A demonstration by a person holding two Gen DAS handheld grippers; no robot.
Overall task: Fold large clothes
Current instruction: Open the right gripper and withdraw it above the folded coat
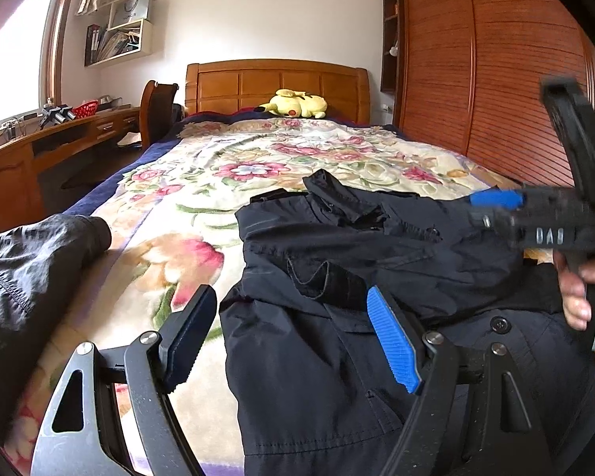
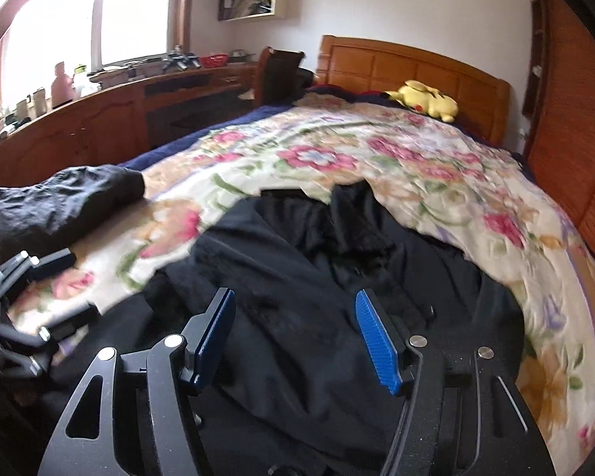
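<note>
A dark navy jacket (image 1: pixel 337 246) (image 2: pixel 297 261) lies crumpled on the floral blanket near the foot of the bed, its collar turned toward the headboard. My left gripper (image 1: pixel 293 317) hovers open over the jacket's left edge, with one finger above the blanket and the other above the cloth. My right gripper (image 2: pixel 295 317) is open just above the jacket's middle, and nothing is pinched between its blue pads (image 2: pixel 379 341). In the left wrist view it comes in blurred from the right, held by a hand (image 1: pixel 575 289). To the left lies another dark piece of cloth (image 1: pixel 31 269) (image 2: pixel 67 202).
The floral blanket (image 1: pixel 238 166) (image 2: pixel 337 150) covers the bed up to a wooden headboard (image 1: pixel 277 83), where a yellow plush toy (image 1: pixel 297 105) (image 2: pixel 428 101) rests. A cluttered wooden desk (image 2: pixel 99 119) and chair (image 1: pixel 158 107) stand left. A wooden wardrobe (image 1: pixel 476 79) stands right.
</note>
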